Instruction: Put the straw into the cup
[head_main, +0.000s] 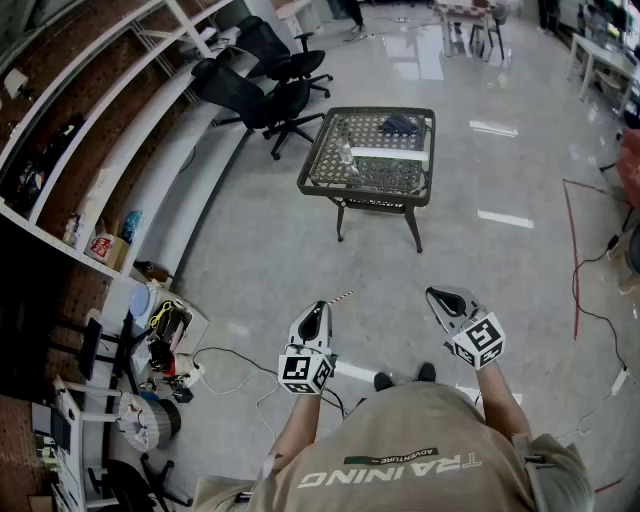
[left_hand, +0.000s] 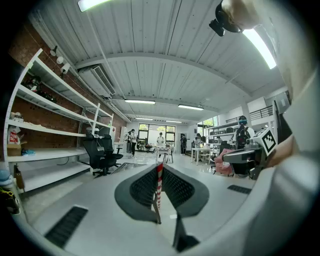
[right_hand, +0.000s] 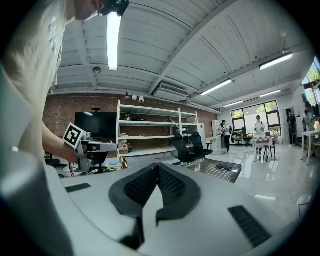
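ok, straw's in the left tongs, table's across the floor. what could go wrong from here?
1. The left tongs pinch the thin straw with a long end sticking out past the tips. It may swivel or slip on the walk over.
2. The cup is clear and stands free on the mesh table. The right tongs are shut, empty and not steadying it, so an off-centre poke could tip it.

Red-and-white striped straw (left_hand: 159, 184), black mesh table (head_main: 365, 197)
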